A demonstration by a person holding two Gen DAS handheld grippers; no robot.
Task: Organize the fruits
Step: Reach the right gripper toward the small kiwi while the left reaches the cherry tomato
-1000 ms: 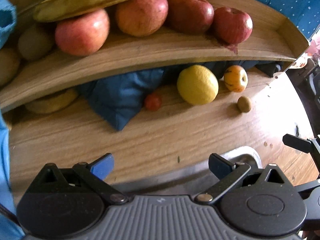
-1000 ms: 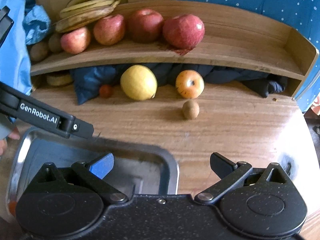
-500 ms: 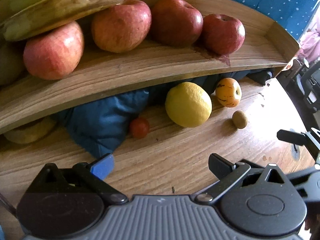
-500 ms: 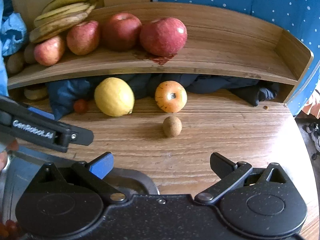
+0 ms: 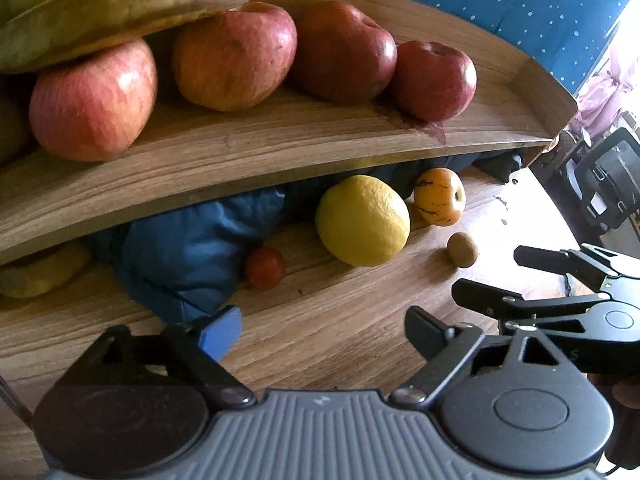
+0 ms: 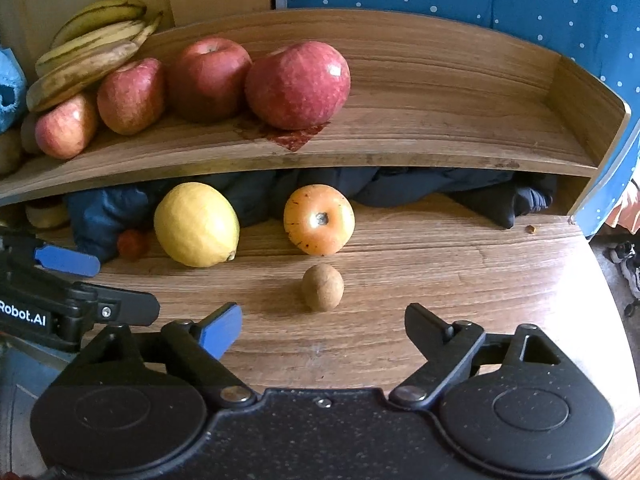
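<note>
Apples (image 6: 296, 84) and bananas (image 6: 86, 50) already crowd the shelf's (image 6: 440, 136) left end, so your loose fruit waits below: lemon (image 6: 196, 224), orange fruit (image 6: 319, 219), small brown fruit (image 6: 322, 287), all near the desk's (image 6: 460, 280) back edge. Your right gripper (image 6: 323, 326) sits just short of the brown fruit, your left gripper (image 5: 322, 332) faces the lemon and tiny red fruit (image 5: 265, 267); both pairs of fingers have just been closing slightly yet stand apart, empty.

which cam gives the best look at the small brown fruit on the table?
Right wrist: the small brown fruit sits near centre, close and sharp, just ahead of the open right claw. Left wrist shows it smaller, off to the right, beside the lemon.
</note>
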